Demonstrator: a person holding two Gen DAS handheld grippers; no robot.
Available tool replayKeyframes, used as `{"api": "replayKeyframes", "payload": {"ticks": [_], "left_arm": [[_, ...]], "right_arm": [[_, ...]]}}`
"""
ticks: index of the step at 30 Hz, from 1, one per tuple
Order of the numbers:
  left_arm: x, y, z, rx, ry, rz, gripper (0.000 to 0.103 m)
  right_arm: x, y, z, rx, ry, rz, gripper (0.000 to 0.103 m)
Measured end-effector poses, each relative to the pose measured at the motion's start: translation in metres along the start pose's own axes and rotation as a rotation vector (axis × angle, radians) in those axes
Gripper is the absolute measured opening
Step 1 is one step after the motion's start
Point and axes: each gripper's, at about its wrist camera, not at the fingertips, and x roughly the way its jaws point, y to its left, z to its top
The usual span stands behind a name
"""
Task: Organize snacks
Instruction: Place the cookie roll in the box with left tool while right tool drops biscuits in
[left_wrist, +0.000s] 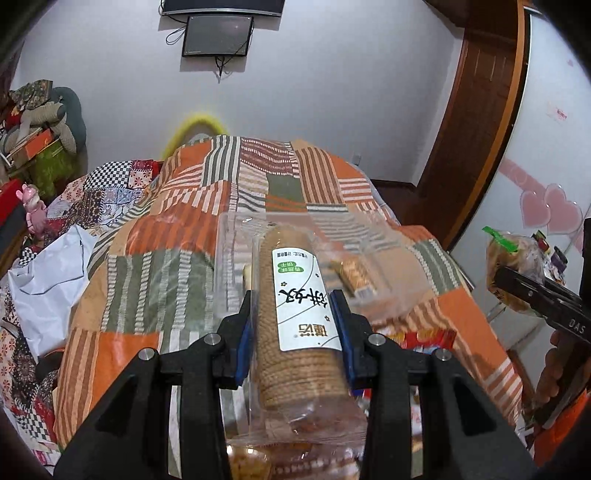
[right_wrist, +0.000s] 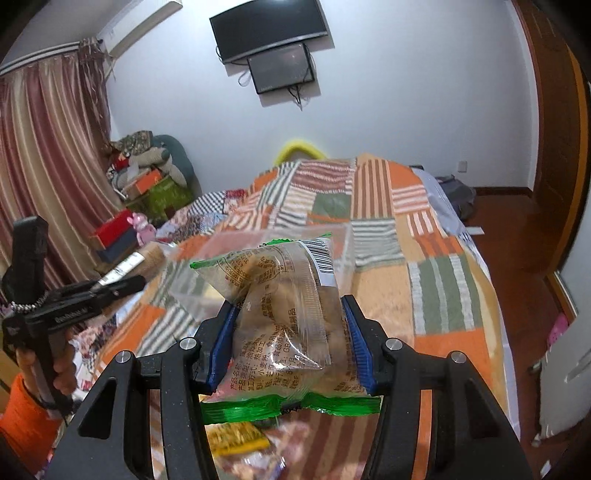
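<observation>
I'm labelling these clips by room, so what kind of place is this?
Most likely a home bedroom: a bed under a patchwork quilt, a TV on the wall facing it, and striped curtains at the left.

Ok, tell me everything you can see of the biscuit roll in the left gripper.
The biscuit roll is a long stack of round brown biscuits in clear plastic wrap, with a white label bearing black and green print along its top. It lies pointing away from the camera, pinched across its width by the left gripper, whose blue-padded fingers press both sides. It is held above the patchwork blanket.
</observation>
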Motion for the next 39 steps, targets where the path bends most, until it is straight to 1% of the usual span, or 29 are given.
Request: {"api": "replayKeyframes", "payload": {"ticks": [5, 11, 14, 19, 25, 30, 33, 34, 38, 39], "left_arm": [[0.015, -0.002, 0.016, -0.014, -0.004, -0.014, 0.038], [0.039, -0.002, 0.029, -0.013, 0.011, -0.012, 0.038], [0.054, -0.003, 0.034, -0.013, 0.031, -0.008, 0.038], [0.081, -0.002, 0.04, -0.029, 0.075, -0.023, 0.038], [0.113, -0.006, 0.047, -0.024, 0.125, -0.039, 0.038], [0.138, -0.007, 0.047, -0.009, 0.177, -0.036, 0.038], [0.15, -0.008, 0.045, -0.004, 0.219, -0.069, 0.038], [0.154, -0.007, 0.043, -0.003, 0.228, -0.055, 0.038], [0.163, -0.004, 0.038, -0.015, 0.266, -0.064, 0.039], [0.165, -0.004, 0.037, -0.017, 0.275, -0.062, 0.039]], "right_arm": [[0.015, 0.005, 0.014, -0.018, -0.017, 0.003, 0.051], [0.045, 0.003, 0.024, -0.026, 0.018, 0.005, 0.051], [0.067, 0.001, 0.026, -0.04, 0.064, -0.012, 0.051], [0.095, -0.003, 0.028, -0.051, 0.139, -0.026, 0.051], [0.123, -0.004, 0.028, -0.051, 0.233, -0.012, 0.051], [0.145, -0.002, 0.027, -0.059, 0.31, 0.004, 0.051], [0.154, 0.001, 0.024, -0.086, 0.361, 0.018, 0.051], [0.156, 0.002, 0.023, -0.093, 0.373, 0.016, 0.051], [0.162, 0.0, 0.017, -0.118, 0.411, 0.013, 0.052], [0.162, 0.0, 0.017, -0.128, 0.411, 0.007, 0.053]]}}
